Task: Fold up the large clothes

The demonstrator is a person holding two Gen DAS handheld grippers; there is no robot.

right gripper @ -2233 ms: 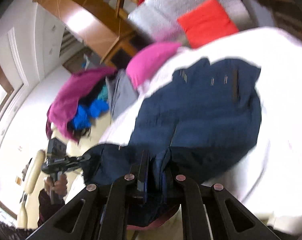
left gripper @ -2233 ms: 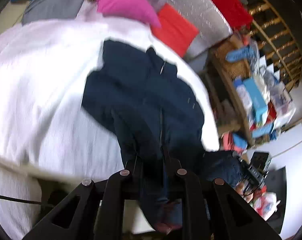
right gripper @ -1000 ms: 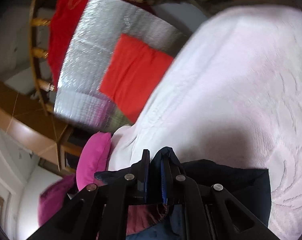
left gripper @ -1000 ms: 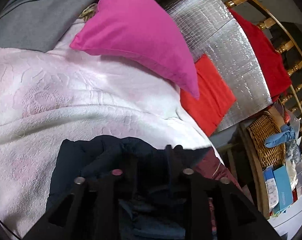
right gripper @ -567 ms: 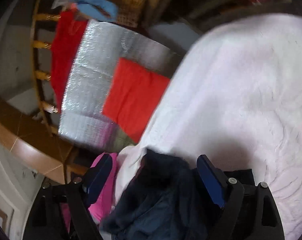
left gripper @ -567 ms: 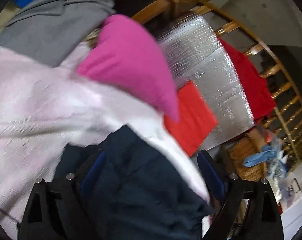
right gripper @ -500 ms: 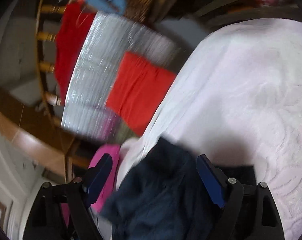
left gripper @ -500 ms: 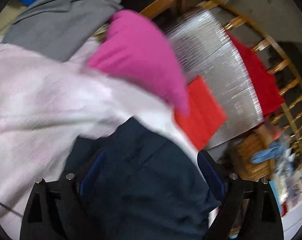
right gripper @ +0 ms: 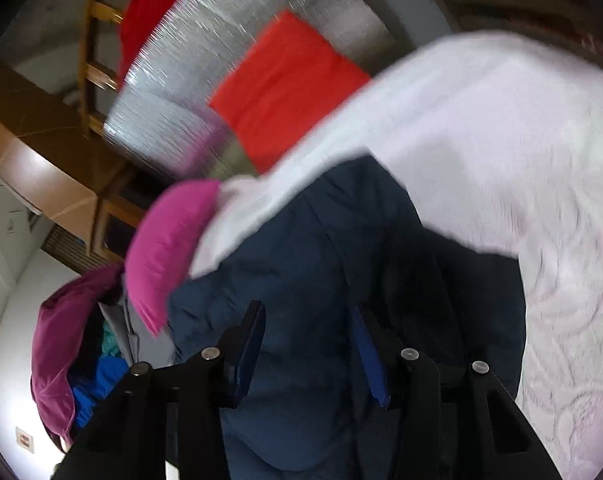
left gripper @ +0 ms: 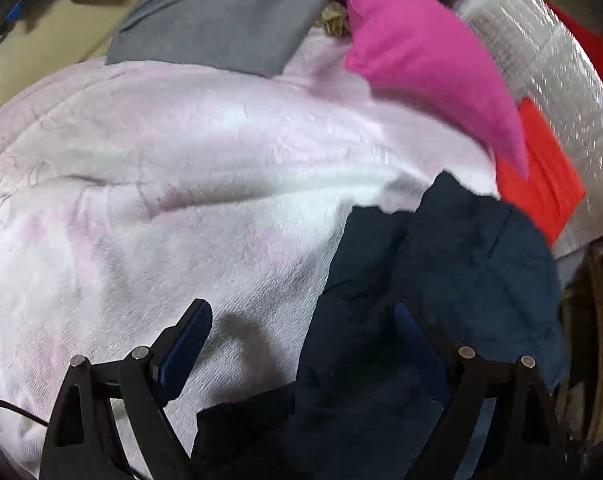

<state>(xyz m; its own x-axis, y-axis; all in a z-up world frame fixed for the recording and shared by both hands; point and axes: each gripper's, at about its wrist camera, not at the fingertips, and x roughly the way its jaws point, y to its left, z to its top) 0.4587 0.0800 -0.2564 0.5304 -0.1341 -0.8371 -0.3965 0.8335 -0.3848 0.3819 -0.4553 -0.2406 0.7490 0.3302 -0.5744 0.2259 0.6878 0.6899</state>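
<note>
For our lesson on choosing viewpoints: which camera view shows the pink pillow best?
The left wrist view: the pink pillow lies there nearly whole and fairly sharp, on the pale blanket. The right wrist view shows it smaller and blurred, partly behind the blanket's edge.

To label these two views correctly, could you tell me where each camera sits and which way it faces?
Left wrist: on the left gripper, looking down across the pale blanket at the navy garment; only its open jaws show.
Right wrist: on the right gripper, over the same garment; its part-open jaws have just been closing, gripping nothing.
Shared: garment, blanket, pink pillow.
</note>
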